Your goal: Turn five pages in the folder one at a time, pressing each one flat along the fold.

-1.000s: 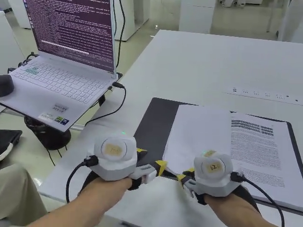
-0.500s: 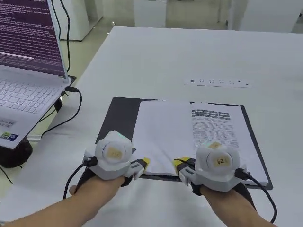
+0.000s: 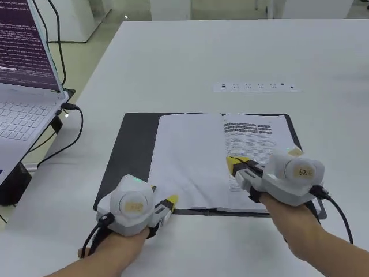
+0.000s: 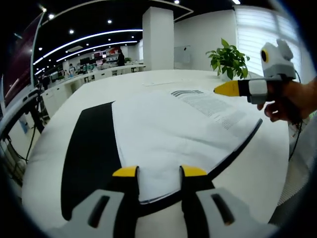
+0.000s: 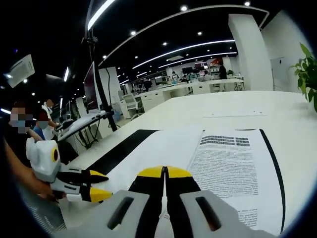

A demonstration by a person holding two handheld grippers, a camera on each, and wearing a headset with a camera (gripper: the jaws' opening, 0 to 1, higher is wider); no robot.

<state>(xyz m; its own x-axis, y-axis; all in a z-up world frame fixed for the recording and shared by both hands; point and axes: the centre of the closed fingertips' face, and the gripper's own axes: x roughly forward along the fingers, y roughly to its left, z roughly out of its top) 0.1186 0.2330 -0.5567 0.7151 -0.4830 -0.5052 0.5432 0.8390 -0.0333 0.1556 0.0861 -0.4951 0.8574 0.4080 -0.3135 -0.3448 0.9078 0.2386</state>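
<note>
1. Folder lies open and flat at the centre of the white table. Black cover shows along its 9 o'clock side.
2. Blank page on the 9 o'clock half, printed page on the 3 o'clock half, fold running 12 to 6 between them.
3. Left gripper sits at the folder's 7 o'clock edge. In its own view the jaws stand apart, the near edge of the blank page lying between the yellow tips; nothing clamped.
4. Right gripper sits over the printed page at about 4 o'clock from folder centre, tips pointing toward the fold. In its own view the jaws are pressed together with nothing between them. Contact with the paper: cannot tell.
5. Each gripper appears in the other's view: right, left.
6. Laptop, screen lit, at 10 o'clock from the folder; power strip at 12 o'clock, well apart from it.
</note>
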